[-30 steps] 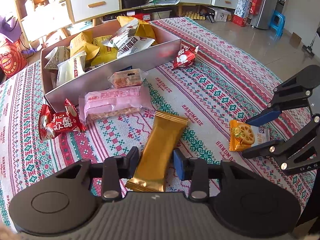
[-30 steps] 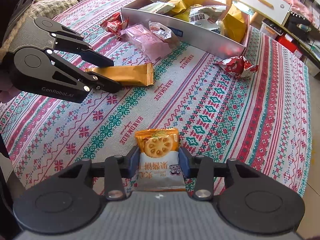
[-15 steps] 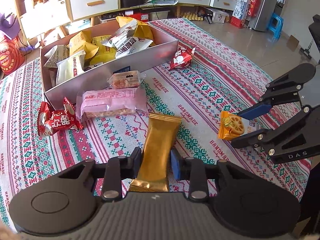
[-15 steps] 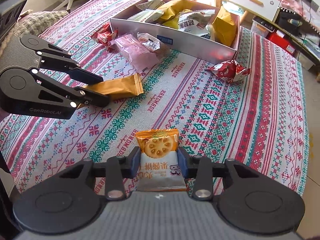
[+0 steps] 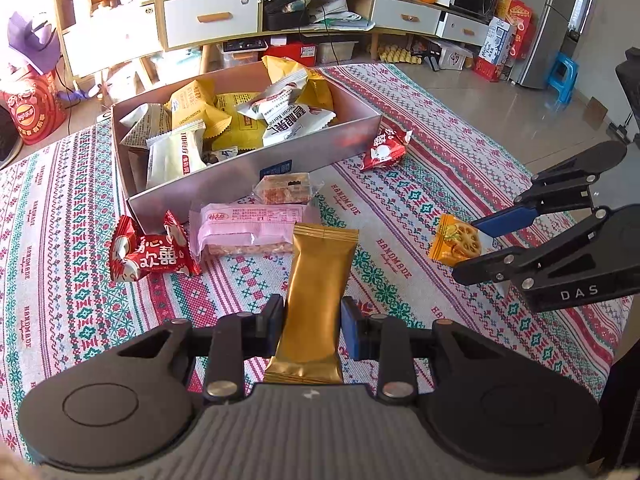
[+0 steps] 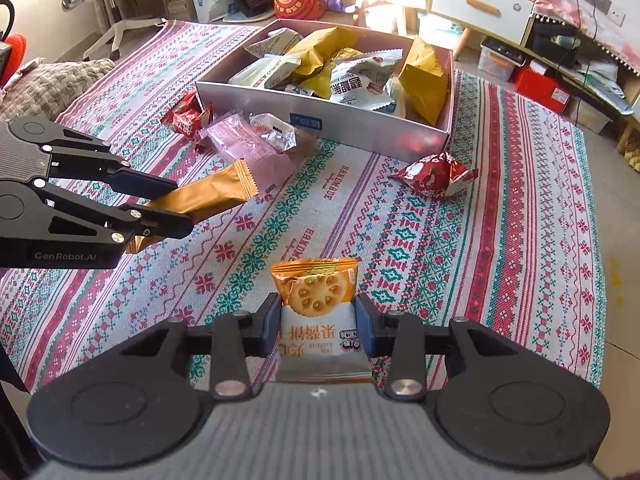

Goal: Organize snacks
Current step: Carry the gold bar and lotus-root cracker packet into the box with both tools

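My left gripper (image 5: 312, 316) clasps the gold bar (image 5: 318, 300), long axis pointing ahead toward the box (image 5: 256, 164). My right gripper (image 6: 318, 322) clasps the biscuit pack (image 6: 316, 300); the box (image 6: 320, 120) lies ahead, nearer my left.

A: How is the left gripper (image 5: 312, 318) set?

B: Its blue pads (image 5: 349, 326) are closed in on both long edges of a gold packet, fingers pointing forward and held low. In the right wrist view it reaches in from the left edge, one finger above the other.

A: And the right gripper (image 6: 317, 322)?

B: Clamped the same way on a biscuit packet. In the left wrist view it reaches in from the right edge.
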